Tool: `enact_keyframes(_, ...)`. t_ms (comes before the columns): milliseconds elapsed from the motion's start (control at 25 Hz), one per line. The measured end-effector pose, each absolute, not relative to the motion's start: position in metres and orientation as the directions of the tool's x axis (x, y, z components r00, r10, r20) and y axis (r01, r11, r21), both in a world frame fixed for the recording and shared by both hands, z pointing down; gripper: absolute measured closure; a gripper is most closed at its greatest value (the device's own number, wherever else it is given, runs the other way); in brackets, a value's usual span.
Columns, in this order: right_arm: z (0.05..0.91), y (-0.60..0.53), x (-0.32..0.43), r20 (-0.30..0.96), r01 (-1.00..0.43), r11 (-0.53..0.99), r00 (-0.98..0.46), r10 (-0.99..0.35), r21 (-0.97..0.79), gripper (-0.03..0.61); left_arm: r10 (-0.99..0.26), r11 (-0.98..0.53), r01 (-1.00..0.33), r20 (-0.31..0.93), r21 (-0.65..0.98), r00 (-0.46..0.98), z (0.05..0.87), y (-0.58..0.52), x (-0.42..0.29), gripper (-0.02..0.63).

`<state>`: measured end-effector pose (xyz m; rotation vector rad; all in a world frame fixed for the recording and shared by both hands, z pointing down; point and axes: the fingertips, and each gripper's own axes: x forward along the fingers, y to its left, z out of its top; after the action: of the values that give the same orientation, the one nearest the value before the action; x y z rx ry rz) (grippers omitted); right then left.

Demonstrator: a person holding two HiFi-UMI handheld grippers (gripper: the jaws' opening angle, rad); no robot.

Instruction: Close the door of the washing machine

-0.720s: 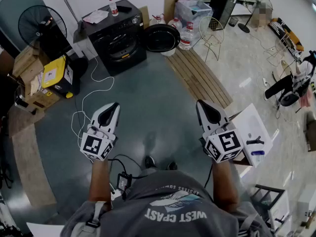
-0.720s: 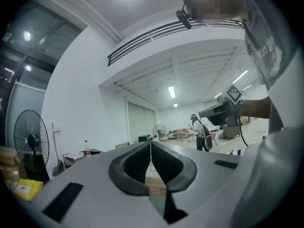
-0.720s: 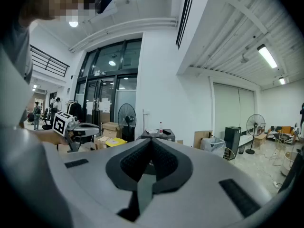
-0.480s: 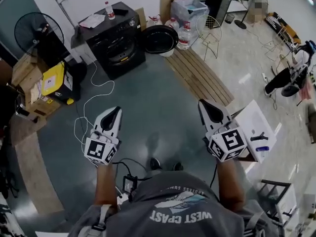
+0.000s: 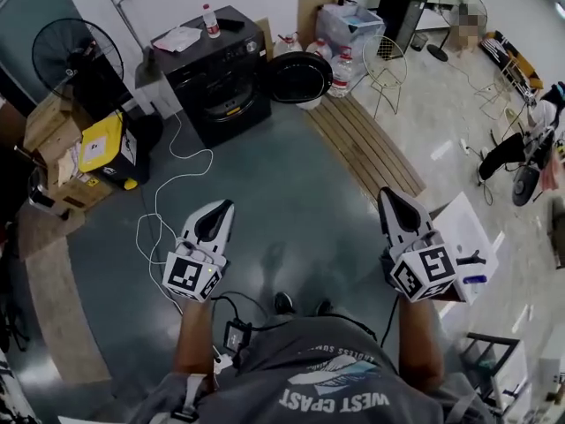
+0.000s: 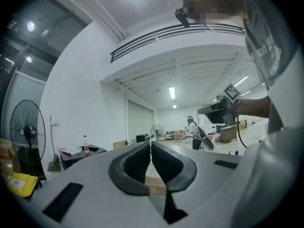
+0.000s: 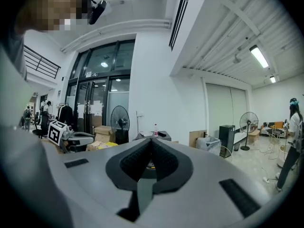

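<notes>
In the head view the black washing machine point(image 5: 221, 78) stands against the far wall. Its round door point(image 5: 298, 76) is swung open to the right. A bottle point(image 5: 210, 20) and papers lie on top of the machine. My left gripper point(image 5: 221, 208) and right gripper point(image 5: 389, 197) are held level over the grey floor, well short of the machine. Both are shut with nothing between the jaws. The left gripper point(image 6: 150, 144) shows its pads together in its own view, with the machine's top point(image 6: 78, 152) far off at left. The right gripper point(image 7: 151, 141) points at the machine's top point(image 7: 156, 136).
A standing fan point(image 5: 66, 56), cardboard boxes point(image 5: 48, 122) and a yellow box point(image 5: 101, 144) sit left of the machine. A white cable point(image 5: 168, 193) trails over the floor. A wooden pallet point(image 5: 366, 148), water jugs point(image 5: 340, 64) and a wire chair point(image 5: 386, 60) stand at right; a white cabinet point(image 5: 468, 232) is beside my right gripper.
Both grippers sit lower and a little further right in the head view than before, still shut. The washing machine's door stays open.
</notes>
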<state>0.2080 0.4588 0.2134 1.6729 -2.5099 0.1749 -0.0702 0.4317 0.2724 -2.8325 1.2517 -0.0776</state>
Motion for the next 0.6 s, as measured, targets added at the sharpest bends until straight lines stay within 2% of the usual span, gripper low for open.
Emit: enact_keyframes(600, 0.241, 0.394, 0.239, 0.19, -0.92, 0.389, -0.392, -0.9, -0.059, 0.551, -0.796, -0.604, -0.792, 0.116, -0.089, 0.594, 0.317, 0.374, -0.081, 0.591)
